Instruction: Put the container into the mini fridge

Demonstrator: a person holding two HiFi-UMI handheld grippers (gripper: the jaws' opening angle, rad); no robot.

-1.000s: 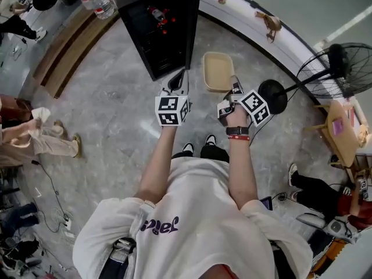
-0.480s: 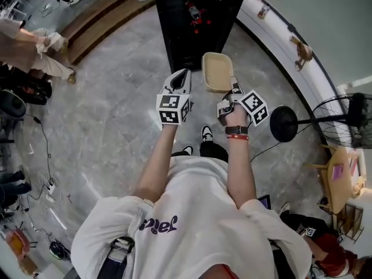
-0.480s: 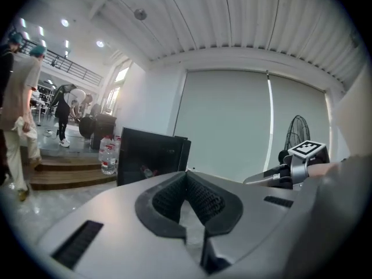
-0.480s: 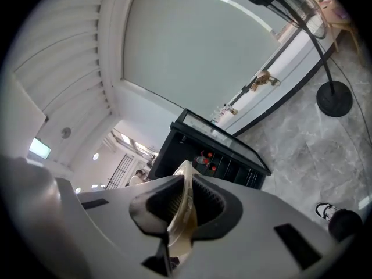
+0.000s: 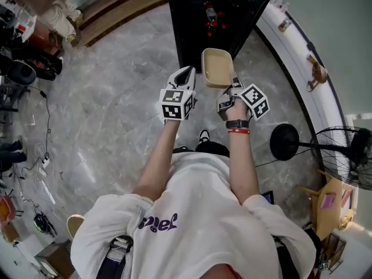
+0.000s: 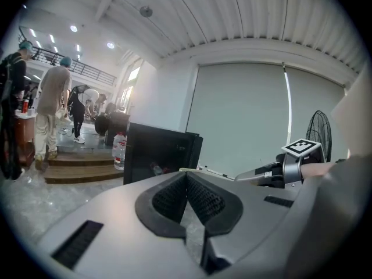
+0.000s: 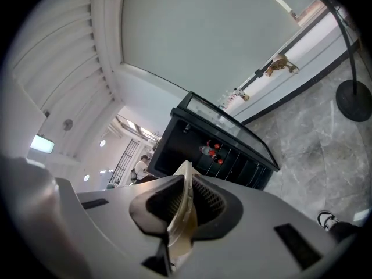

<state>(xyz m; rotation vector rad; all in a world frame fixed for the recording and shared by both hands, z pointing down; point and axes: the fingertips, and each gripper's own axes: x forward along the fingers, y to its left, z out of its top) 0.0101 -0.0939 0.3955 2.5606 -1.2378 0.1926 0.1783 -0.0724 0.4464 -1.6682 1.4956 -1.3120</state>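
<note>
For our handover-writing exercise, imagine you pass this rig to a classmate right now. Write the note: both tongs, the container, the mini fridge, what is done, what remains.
Left tongs: shut, empty, level with the container on its left.
Right tongs: shut on the rim of the tan container, held above the floor.
Mini fridge: just ahead, door apparently open, red-capped bottles inside.
Done: container is gripped and in front of the fridge.
Left: carry it in, set it down inside, release, withdraw.
</note>
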